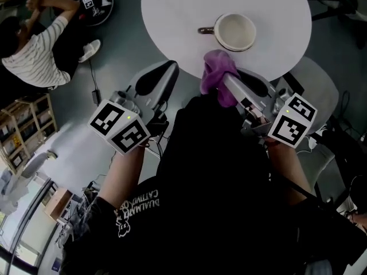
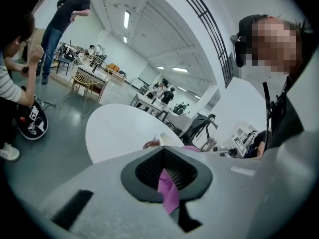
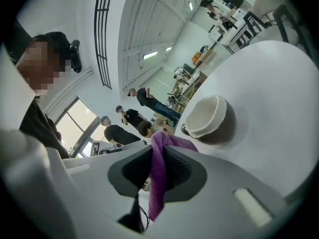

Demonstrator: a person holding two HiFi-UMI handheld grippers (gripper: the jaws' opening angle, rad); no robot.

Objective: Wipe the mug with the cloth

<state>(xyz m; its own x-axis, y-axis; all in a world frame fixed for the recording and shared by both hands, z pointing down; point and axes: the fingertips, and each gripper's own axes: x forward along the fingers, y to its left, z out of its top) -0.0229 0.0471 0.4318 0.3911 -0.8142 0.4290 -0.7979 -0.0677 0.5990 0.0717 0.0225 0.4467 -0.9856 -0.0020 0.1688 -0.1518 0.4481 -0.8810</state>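
A white mug (image 1: 235, 32) with a brown handle on its left stands upright on the round white table (image 1: 183, 10); the right gripper view shows the mug (image 3: 212, 121) just ahead. My right gripper (image 1: 225, 80) is at the table's near edge, shut on a bunched purple cloth (image 1: 217, 67) that hangs from its pads (image 3: 174, 169). My left gripper (image 1: 170, 67) is beside it to the left, short of the table edge. Its jaws are shut, with a purple strip of cloth (image 2: 169, 190) pinched between them. The head view hides whether that strip joins the bunch.
A person in a striped top (image 1: 34, 56) sits on the floor at the upper left beside a round black device (image 1: 94, 4). A wooden shelf (image 1: 26, 125) stands at the left. A grey chair (image 1: 318, 82) is tucked at the table's right. Other people stand far off.
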